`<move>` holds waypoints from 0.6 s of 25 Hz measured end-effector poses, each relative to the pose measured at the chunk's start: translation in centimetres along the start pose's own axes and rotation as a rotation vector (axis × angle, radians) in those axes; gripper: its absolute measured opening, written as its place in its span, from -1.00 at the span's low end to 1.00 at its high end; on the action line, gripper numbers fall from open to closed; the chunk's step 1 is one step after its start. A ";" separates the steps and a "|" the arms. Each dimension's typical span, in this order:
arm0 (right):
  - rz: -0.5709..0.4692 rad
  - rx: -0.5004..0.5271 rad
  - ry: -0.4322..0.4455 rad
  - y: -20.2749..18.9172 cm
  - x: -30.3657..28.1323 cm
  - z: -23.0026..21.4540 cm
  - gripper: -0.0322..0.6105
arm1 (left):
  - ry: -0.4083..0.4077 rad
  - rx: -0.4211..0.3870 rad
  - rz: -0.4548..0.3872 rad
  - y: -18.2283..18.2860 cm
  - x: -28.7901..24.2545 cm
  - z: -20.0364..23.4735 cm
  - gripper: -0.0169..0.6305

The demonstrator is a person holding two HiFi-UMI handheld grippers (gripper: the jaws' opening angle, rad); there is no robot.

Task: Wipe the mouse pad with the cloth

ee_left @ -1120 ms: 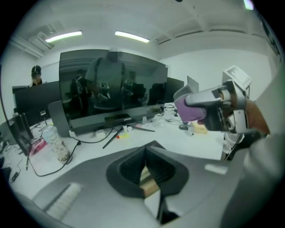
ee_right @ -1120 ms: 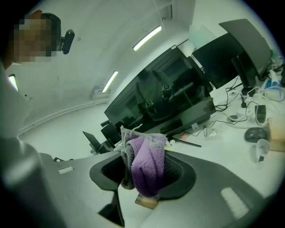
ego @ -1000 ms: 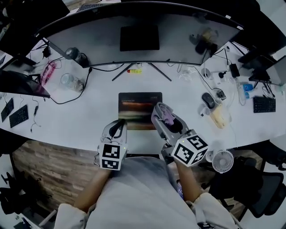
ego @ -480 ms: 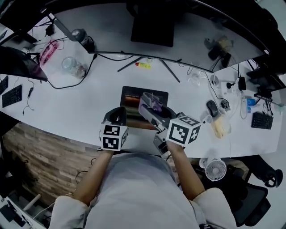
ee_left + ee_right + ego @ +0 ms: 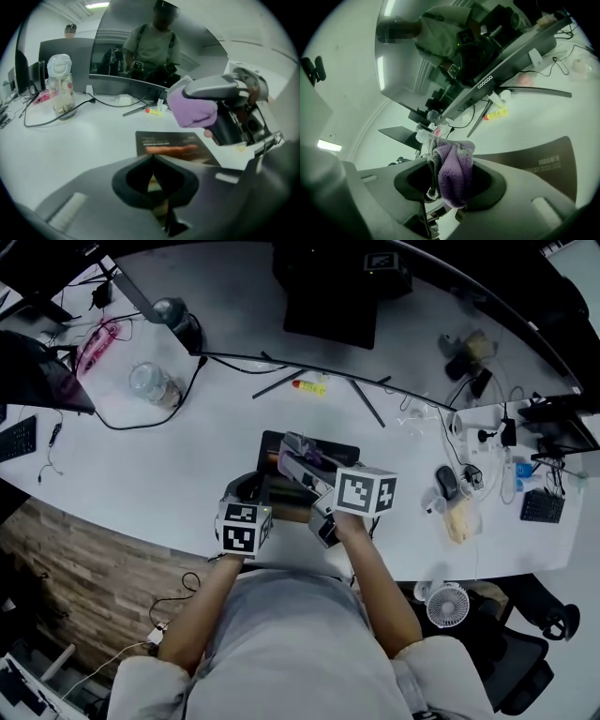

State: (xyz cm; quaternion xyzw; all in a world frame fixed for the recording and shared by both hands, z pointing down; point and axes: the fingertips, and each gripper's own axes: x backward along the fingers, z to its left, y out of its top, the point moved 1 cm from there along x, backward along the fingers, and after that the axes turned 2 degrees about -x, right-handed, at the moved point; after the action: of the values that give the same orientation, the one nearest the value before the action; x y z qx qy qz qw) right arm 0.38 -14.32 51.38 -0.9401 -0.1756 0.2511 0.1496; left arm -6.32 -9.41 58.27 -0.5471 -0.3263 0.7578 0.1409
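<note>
Over the dark rectangular mouse pad (image 5: 164, 139) on the white surface (image 5: 187, 460), the right gripper (image 5: 298, 456), fingers clamped on the fluffy purple cloth (image 5: 452, 176), has moved further in, apparently ready to wipe, while the left gripper (image 5: 246, 495) keeps its fingers together.

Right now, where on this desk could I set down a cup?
The widest bare stretch of desk lies left of the mouse pad, between it and the jar. A narrower strip lies between pad and mouse. Around and beyond the mouse, cables crowd the surface.
</note>
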 end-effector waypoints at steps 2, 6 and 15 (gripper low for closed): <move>0.017 -0.020 -0.007 0.1 -1.2 -0.6 -0.31 | -0.011 0.013 0.000 -0.1 -0.4 0.1 -0.95; 0.054 -0.050 -0.021 -0.2 -3.2 -1.8 -0.31 | -0.029 0.025 0.002 -0.5 -1.1 0.0 -0.95; 0.144 -0.101 -0.077 -1.8 -6.8 -4.0 -0.31 | -0.007 0.008 0.029 -1.9 -1.7 0.6 -0.95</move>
State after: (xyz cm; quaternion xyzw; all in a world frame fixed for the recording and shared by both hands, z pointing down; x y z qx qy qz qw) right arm -3.46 -16.27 58.22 -0.9463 -0.1254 0.2881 0.0766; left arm -6.47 -9.19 60.86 -0.5486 -0.3159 0.7629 0.1310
